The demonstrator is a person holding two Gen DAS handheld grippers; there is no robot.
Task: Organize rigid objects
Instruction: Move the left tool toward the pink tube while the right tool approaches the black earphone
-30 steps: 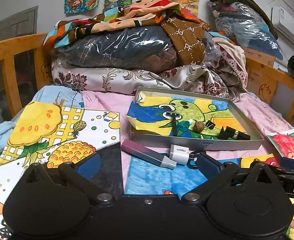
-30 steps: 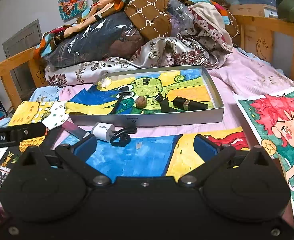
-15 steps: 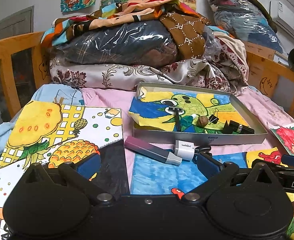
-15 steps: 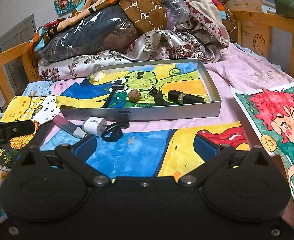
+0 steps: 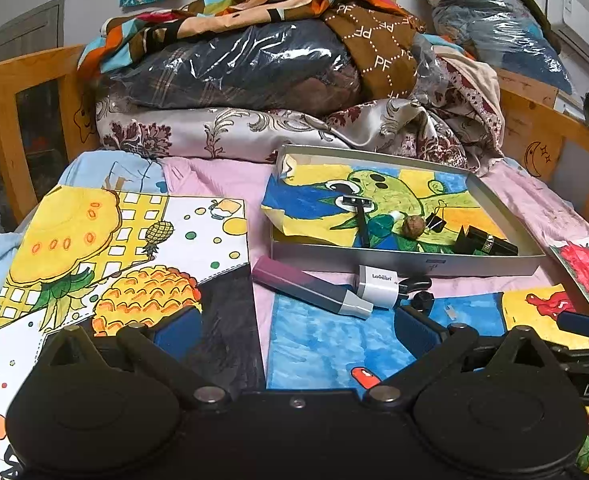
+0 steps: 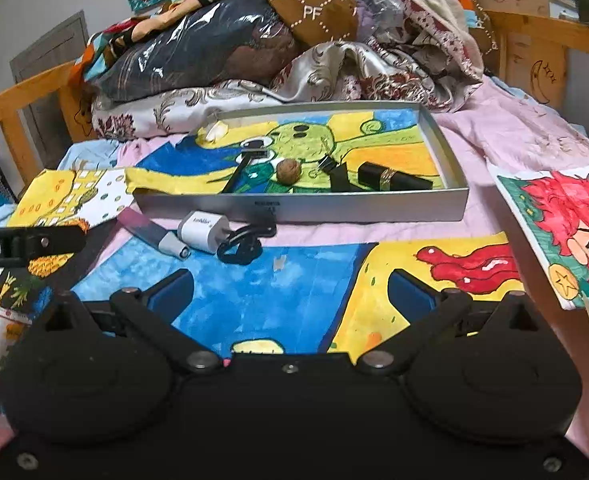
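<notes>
**Right gripper over the bed, box ahead**

The right gripper (image 6: pixel 290 292) hovers with its blue-padded fingers (image 6: pixel 174 290) spread wide and nothing between them, above a blue and yellow drawing (image 6: pixel 294 280) on the bed. Ahead lies a shallow grey box (image 6: pixel 302 208) holding a razor (image 6: pixel 242 170), a walnut (image 6: pixel 288 170), a binder clip (image 6: pixel 328 165) and a black lipstick (image 6: pixel 390 179). Just in front of the box lie a purple marker (image 6: pixel 154 235), a white charger (image 6: pixel 202 230) and a black clip (image 6: pixel 240 246). Piled bedding (image 6: pixel 274 40) rises behind.
</notes>
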